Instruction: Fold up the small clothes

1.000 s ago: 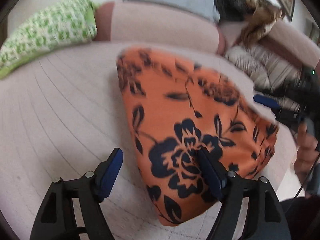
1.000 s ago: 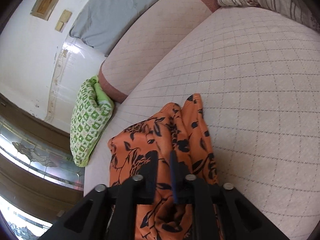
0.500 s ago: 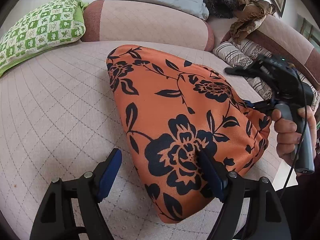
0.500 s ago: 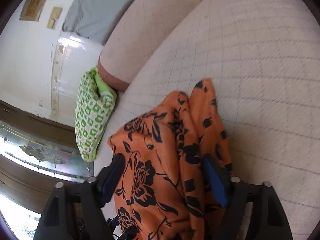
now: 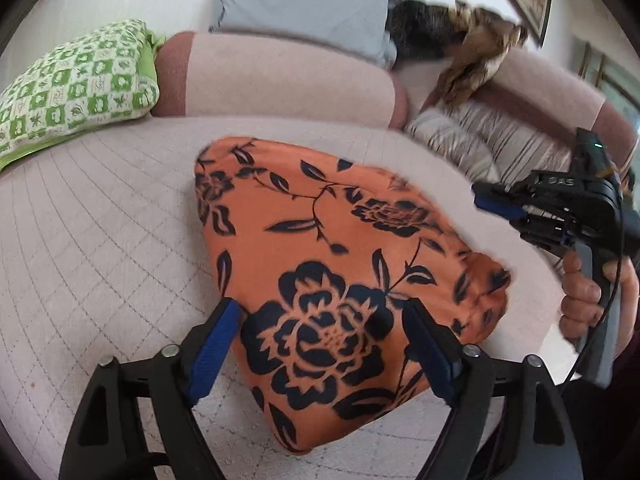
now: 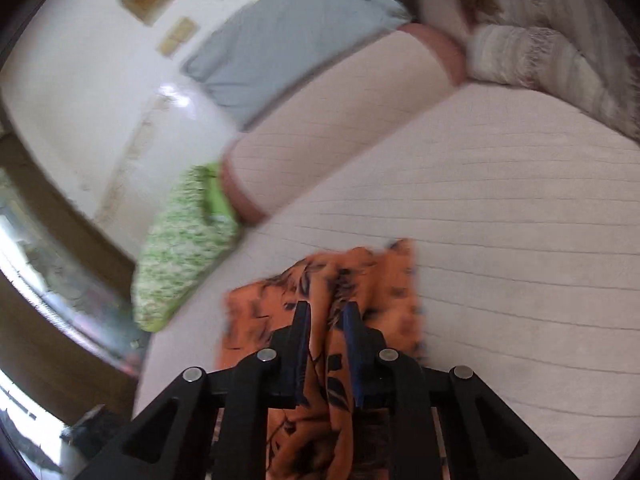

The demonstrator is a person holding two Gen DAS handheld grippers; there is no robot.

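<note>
An orange cloth with black flowers (image 5: pixel 320 264) lies on the quilted beige sofa seat (image 5: pixel 100 248). My left gripper (image 5: pixel 320 320) is open, its blue pads wide apart just above the cloth's near end. In the right wrist view the cloth (image 6: pixel 384 280) runs between the narrowly spaced blue pads of my right gripper (image 6: pixel 327 312). In the left wrist view the right gripper (image 5: pixel 500 204) is raised just off the cloth's right edge and looks apart from it. The view is blurred, so I cannot tell if it grips the cloth.
A green checked cushion (image 5: pixel 72 92) lies at the seat's far left. A grey pillow (image 5: pixel 304 8) rests on the backrest (image 5: pixel 280 80). Striped cushions (image 5: pixel 480 148) and a brown cloth (image 5: pixel 472 60) sit at the far right corner.
My right gripper opened half a second ago and its pads have now come close together. It has lifted away to the right. The left gripper has stayed open above the cloth.
</note>
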